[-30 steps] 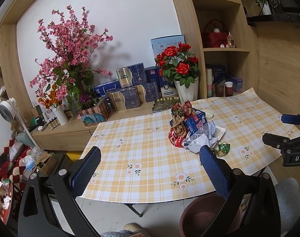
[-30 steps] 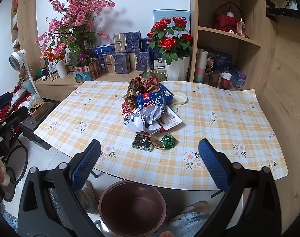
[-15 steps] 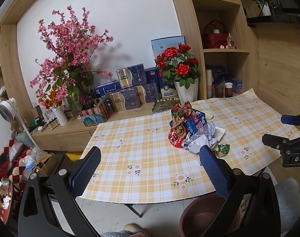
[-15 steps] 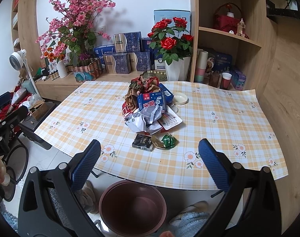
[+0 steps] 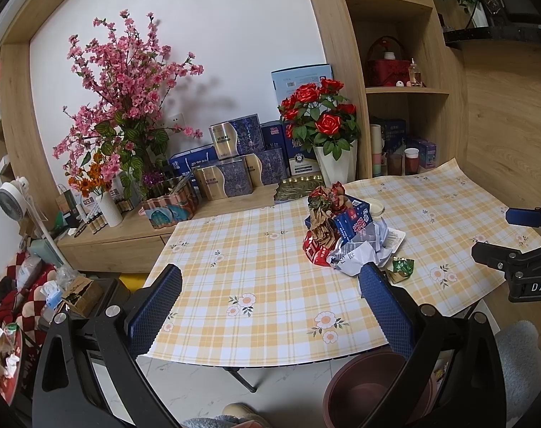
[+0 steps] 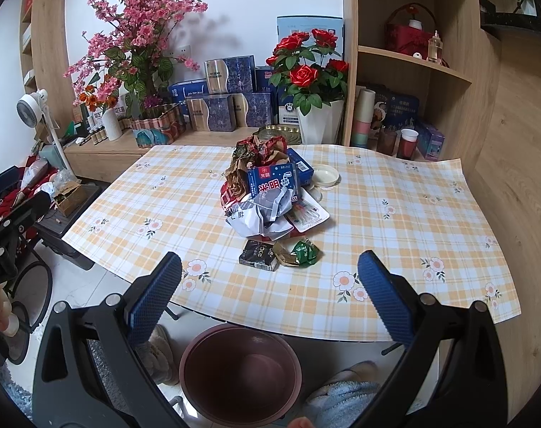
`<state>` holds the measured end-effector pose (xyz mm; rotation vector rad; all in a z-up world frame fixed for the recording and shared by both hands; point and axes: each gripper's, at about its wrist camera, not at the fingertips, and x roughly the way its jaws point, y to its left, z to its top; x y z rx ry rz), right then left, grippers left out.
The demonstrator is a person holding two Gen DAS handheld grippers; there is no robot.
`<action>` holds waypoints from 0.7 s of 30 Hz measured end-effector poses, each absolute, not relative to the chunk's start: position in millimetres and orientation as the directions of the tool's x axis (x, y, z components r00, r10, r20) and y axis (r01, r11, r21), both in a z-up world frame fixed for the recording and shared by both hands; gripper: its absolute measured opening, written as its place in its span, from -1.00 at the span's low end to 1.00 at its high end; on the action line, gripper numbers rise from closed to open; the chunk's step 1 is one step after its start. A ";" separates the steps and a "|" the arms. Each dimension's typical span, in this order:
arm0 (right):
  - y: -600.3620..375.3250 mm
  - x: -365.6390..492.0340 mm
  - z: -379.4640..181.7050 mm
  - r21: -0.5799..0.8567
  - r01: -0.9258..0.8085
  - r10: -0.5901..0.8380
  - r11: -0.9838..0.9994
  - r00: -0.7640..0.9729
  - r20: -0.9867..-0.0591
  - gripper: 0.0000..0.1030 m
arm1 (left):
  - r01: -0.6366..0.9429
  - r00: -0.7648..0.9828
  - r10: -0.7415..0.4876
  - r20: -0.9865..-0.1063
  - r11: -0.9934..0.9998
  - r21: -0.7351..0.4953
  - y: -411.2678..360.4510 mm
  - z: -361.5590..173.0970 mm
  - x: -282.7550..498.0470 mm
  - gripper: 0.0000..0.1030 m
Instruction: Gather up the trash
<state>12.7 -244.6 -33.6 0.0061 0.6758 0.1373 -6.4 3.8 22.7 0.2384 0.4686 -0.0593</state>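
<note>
A checked table (image 6: 395, 192) holds a trash pile (image 6: 266, 192) at its middle. My left gripper (image 5: 270, 306) and right gripper (image 6: 270, 292) gape wide, empty, above a bin (image 6: 240, 374).

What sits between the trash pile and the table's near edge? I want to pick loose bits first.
In the right wrist view, a black packet and a green foil wrapper lie before the trash pile; beyond them, bare tablecloth.

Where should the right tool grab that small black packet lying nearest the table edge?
Pinch the black packet across its short sides, coming straight down. It lies flat, apart from the trash pile, but a gold wrapper touches its right end.
</note>
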 end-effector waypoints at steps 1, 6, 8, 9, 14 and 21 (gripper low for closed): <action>-244.5 12.7 -33.9 0.051 -0.124 0.128 0.991 0.771 -0.623 0.89 | 0.112 0.891 -0.003 -0.455 0.970 0.214 3.8 22.9 -6.5 0.90; -242.6 10.6 -34.3 0.048 -0.123 0.126 0.991 0.772 -0.622 0.89 | 0.112 0.888 -0.003 -0.459 0.971 0.211 1.5 18.5 -4.8 0.90; -243.0 9.7 -34.4 0.055 -0.119 0.127 0.991 0.774 -0.620 0.89 | 0.113 0.888 -0.003 -0.460 0.971 0.212 1.6 16.8 -4.8 0.90; -243.7 9.3 -35.3 0.064 -0.117 0.132 0.991 0.774 -0.619 0.89 | 0.113 0.887 -0.004 -0.461 0.971 0.209 1.7 16.2 -4.1 0.90; -250.2 11.2 -48.8 0.097 -0.086 0.128 0.992 0.778 -0.615 0.89 | 0.142 0.884 -0.056 -0.464 0.978 0.154 7.5 7.9 1.2 0.90; -264.4 22.0 -70.0 0.169 -0.072 0.160 0.983 0.788 -0.594 0.89 | 0.111 0.894 -0.053 -0.446 0.988 0.106 17.0 -12.4 14.2 0.90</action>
